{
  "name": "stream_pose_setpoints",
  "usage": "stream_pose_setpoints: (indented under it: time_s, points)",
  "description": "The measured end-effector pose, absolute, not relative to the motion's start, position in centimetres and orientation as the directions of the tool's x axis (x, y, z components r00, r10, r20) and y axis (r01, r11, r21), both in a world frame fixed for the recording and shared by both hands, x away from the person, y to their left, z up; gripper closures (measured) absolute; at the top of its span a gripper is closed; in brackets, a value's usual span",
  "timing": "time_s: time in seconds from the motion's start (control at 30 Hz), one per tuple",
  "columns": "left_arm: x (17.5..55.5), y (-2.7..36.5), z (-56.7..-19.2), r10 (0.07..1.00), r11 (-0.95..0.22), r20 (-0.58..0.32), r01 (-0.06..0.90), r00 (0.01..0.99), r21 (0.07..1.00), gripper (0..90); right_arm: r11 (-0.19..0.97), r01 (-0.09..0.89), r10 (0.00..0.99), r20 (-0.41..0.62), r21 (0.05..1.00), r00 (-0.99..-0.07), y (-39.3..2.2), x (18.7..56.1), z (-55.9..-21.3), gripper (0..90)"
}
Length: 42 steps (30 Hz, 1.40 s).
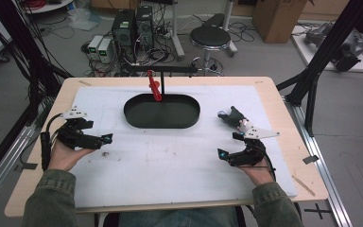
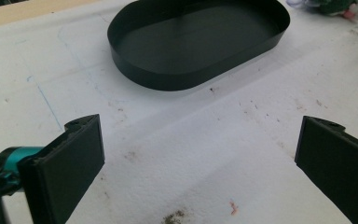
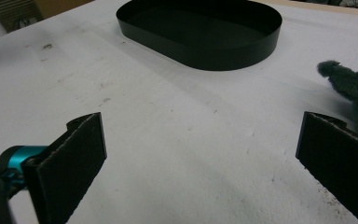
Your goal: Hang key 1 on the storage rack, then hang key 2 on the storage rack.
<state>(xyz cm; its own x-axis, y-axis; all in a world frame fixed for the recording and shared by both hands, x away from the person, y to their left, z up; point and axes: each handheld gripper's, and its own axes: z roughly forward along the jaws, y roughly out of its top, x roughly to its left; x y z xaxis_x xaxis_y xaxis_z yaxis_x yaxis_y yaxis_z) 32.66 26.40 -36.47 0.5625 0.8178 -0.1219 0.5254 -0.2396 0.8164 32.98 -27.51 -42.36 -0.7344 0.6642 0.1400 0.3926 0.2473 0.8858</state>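
Note:
A black oval tray (image 1: 162, 126) sits empty at the middle back of the white mat (image 1: 170, 161). To its right lies a dark green plush toy (image 1: 234, 115). My left gripper (image 1: 102, 135) rests open on the mat's left side, its jaws wide apart and facing the tray (image 2: 168, 77), with nothing between them (image 2: 200, 140). My right gripper (image 1: 228, 144) is open on the mat's right side, just in front of the toy. In the right gripper view (image 3: 200, 135) the tray (image 3: 223, 56) lies ahead and the toy (image 3: 354, 86) sits beside the right jaw.
A red object (image 1: 155, 87) hangs from a black T-shaped stand (image 1: 163, 71) at the tray's far rim. Beyond the wooden table (image 1: 283, 118) are a stool (image 1: 210, 38), computers (image 1: 132, 26) and cables on the floor. A black frame strut (image 1: 319, 56) rises at right.

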Motion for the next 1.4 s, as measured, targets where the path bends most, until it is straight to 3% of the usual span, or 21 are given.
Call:
stream_pose_setpoints:
  time_s: [0.63,0.93,1.13,1.4]
  points:
    - [28.0,27.7,-40.1,0.824,-0.184,-0.137,0.488,0.55,0.853,1.8,0.284,0.405,0.703,0.098,0.869,-0.704,-27.4,33.2,-42.2,0.8]
    - [27.0,28.0,-40.7,0.815,-0.171,-0.144,0.47,0.561,0.866,1.7,0.291,0.402,0.746,0.056,0.868,-0.663,-28.2,35.3,-40.7,0.8]
    - [26.3,28.5,-41.3,0.823,-0.152,-0.154,0.473,0.546,0.868,1.7,0.256,0.422,0.752,0.095,0.87,-0.653,-29.0,36.4,-40.2,0.8]
    - [25.7,28.9,-41.8,0.814,-0.144,-0.188,0.504,0.55,0.851,1.7,0.312,0.447,0.757,0.065,0.838,-0.65,-29.1,38.3,-39.4,0.8]
